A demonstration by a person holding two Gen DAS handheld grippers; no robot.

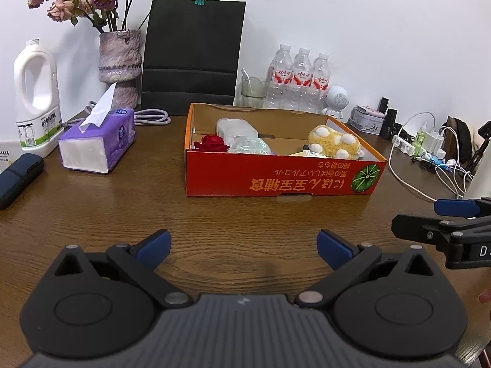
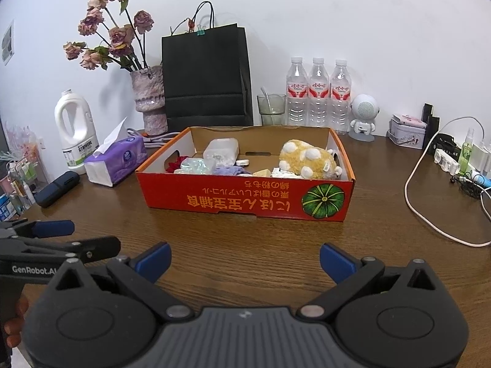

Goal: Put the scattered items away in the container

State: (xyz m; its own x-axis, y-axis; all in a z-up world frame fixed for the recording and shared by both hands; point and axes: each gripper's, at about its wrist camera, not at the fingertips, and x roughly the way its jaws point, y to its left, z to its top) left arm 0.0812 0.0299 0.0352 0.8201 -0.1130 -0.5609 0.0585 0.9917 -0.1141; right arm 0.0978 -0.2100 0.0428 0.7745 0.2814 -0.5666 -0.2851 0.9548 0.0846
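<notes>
A red cardboard box [image 1: 276, 178] [image 2: 245, 202] stands on the brown wooden table [image 1: 153, 208] [image 2: 383, 230], ahead of both grippers. Inside it lie a yellow plush toy [image 1: 334, 145] [image 2: 307, 159], a red fabric rose [image 1: 213, 143] [image 2: 175, 164], a clear plastic case [image 1: 234, 127] [image 2: 221, 151], a crinkly pale packet [image 1: 248, 146] [image 2: 195, 165] and small bits. My left gripper [image 1: 244, 247] is open over bare wood with nothing between its fingers. My right gripper [image 2: 245, 259] is open too, also empty. Each gripper shows at the other view's edge.
Along the wall stand a milk jug [image 1: 36, 104], a purple tissue pack [image 1: 98, 144], a vase of dried roses [image 1: 121, 67], a black paper bag [image 1: 191, 58], a glass [image 2: 271, 109] and three water bottles [image 2: 317, 95]. A dark case [image 1: 18, 178] lies left. Chargers and white cables [image 2: 429, 202] crowd the right.
</notes>
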